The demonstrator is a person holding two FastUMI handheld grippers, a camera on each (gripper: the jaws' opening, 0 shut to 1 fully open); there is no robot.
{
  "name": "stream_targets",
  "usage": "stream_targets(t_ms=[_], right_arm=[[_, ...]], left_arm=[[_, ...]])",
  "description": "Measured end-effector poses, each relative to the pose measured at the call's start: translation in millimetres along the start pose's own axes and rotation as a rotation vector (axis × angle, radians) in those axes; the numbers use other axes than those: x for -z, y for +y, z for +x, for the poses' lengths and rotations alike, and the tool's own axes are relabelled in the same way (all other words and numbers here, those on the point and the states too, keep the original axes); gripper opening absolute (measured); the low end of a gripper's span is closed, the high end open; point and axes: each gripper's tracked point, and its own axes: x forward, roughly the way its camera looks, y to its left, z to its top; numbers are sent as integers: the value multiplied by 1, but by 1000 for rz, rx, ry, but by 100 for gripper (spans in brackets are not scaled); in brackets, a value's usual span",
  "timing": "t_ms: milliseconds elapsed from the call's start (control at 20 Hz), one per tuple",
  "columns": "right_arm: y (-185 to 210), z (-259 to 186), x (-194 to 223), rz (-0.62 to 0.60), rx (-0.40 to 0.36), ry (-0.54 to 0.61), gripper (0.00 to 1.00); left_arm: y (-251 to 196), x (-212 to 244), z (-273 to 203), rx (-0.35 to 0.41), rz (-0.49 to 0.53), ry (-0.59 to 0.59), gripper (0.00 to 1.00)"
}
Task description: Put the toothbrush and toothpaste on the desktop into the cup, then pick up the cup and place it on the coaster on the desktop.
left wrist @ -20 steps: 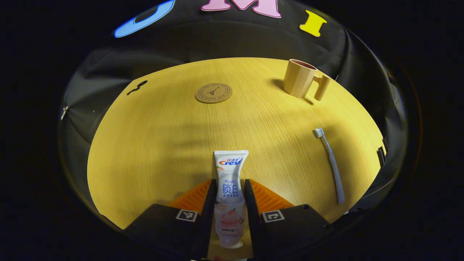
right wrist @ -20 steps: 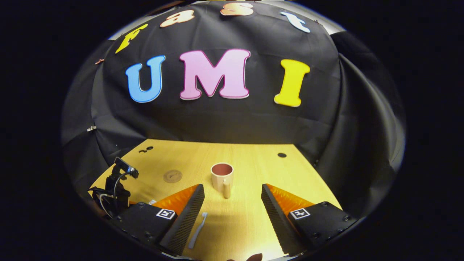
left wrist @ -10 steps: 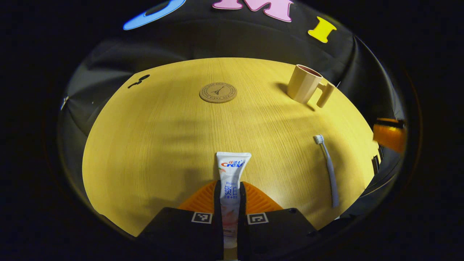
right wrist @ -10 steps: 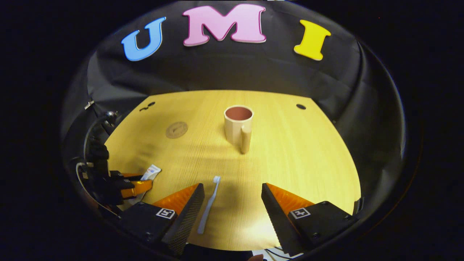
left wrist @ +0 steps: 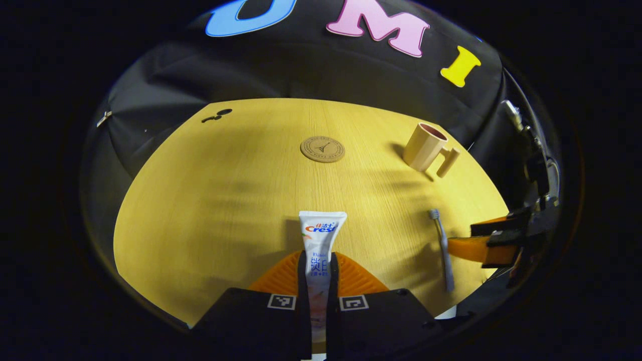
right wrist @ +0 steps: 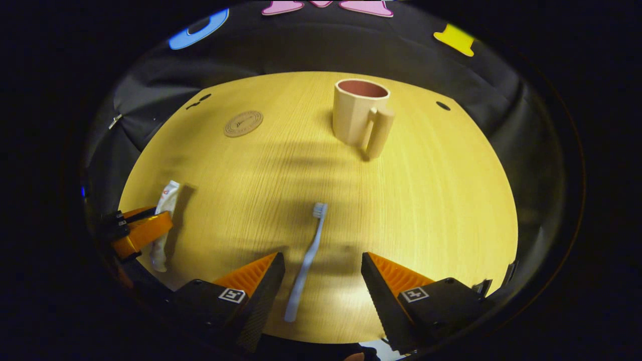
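My left gripper (left wrist: 318,260) is shut on the white toothpaste tube (left wrist: 319,240), which hangs just above the wooden desktop (left wrist: 225,190) and casts a shadow on it. The same tube (right wrist: 163,220) shows in the right gripper view, held by the left gripper (right wrist: 143,231). A pale toothbrush (right wrist: 306,260) lies flat between the fingers of my right gripper (right wrist: 322,268), which stands open over its handle. The toothbrush (left wrist: 441,248) also appears in the left gripper view, with the right gripper (left wrist: 494,240) beside it. The beige cup (right wrist: 358,115) stands upright further back. A round cork coaster (right wrist: 243,123) lies at the back left.
Black cloth walls close in the desktop on all sides. A small dark hole (right wrist: 443,106) sits behind the cup near the far right edge, and dark marks (right wrist: 199,102) lie near the far left corner.
The left gripper closed on the toothpaste and lifted it slightly off the desktop. The right gripper came down and forward, and its open fingers now straddle the toothbrush.
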Motion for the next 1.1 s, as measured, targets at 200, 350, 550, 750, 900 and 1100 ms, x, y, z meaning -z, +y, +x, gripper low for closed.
stream_targets(t_ms=[200,350,550,750,900,1100], right_arm=[[9,18,3,-1,8,50,84],[12,27,2,6,17,83,70],[15,29,3,18,19,135,60],[8,26,0,89,-3,125,17],[8,26,0,140,-73,106,10],[13,19,-8,207,-154,27,6]], left_arm=[[-1,-4,-7,24,-15,-24,17],[1,-5,-9,31,3,-34,17],[-6,-8,-13,71,0,-52,17],[-6,-17,-23,99,-9,-75,17],[-5,-31,-33,106,-11,-100,17],[-9,-50,-38,109,4,-123,17]])
